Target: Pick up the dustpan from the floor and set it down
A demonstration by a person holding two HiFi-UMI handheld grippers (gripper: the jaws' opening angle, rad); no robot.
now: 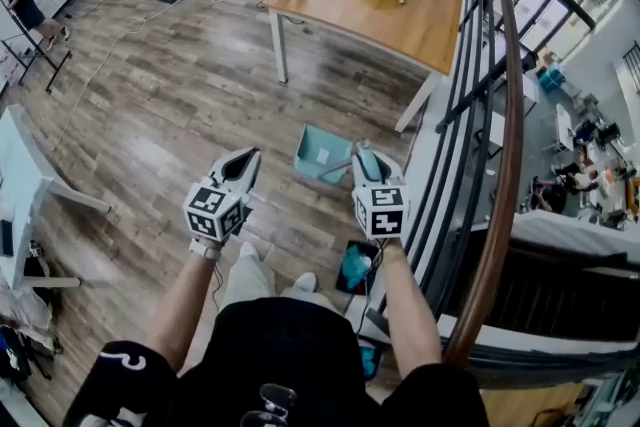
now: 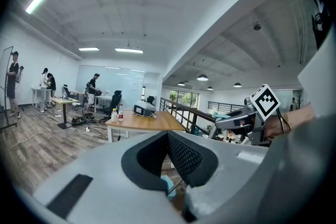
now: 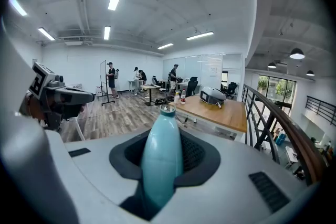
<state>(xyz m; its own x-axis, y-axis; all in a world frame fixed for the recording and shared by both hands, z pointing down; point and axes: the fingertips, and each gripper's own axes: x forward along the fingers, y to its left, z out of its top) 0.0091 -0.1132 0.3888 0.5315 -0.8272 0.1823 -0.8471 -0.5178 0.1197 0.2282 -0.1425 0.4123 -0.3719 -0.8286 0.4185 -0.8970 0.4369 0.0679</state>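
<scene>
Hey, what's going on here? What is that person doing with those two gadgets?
A person standing by a railing holds a gripper in each hand. The right gripper has its fingers closed on the teal handle of a dustpan, whose tray is out over the wood floor; whether it touches the floor can't be told. The left gripper is alongside, fingers together, holding nothing.
</scene>
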